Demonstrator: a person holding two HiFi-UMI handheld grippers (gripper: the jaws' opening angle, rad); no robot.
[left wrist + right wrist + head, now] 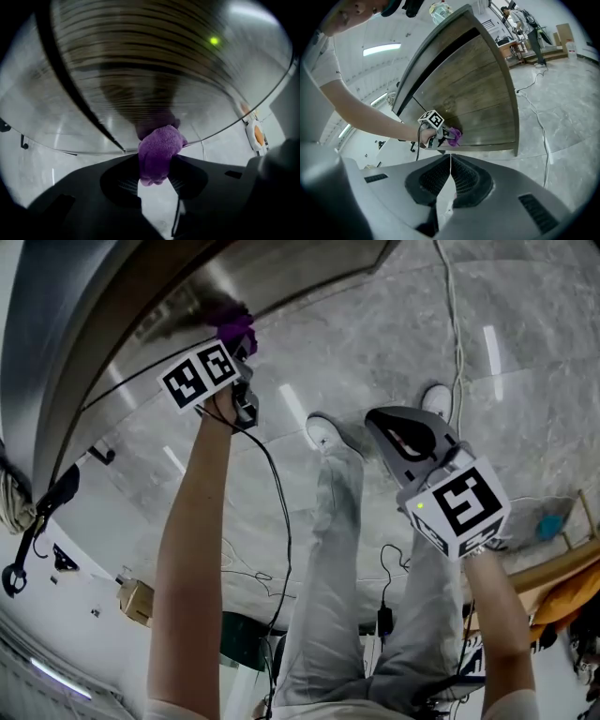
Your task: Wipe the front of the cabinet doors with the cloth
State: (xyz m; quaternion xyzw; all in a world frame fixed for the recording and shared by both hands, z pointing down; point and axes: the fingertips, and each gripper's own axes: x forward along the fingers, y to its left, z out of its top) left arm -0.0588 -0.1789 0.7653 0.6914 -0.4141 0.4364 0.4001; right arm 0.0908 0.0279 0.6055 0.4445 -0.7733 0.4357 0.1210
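The left tool is clamped on a purple cloth: the wad sits bunched between the two jaws and bulges out past their tips. The front of the wad meets the wooden cabinet door, where a dim reflection of it shows. The right tool has its jaws pressed together with nothing between them. It is held well apart from the cabinet and points toward it.

From the right tool's side, the left tool and cloth sit low on the door, near the door's bottom edge. A dark seam runs across the face just beside the cloth.

The cabinet stands on a grey marbled floor. A pale cable trails over the floor past the cabinet's near corner. In the head view the person's legs stand between the two tools, and the floor around the right tool lies open.
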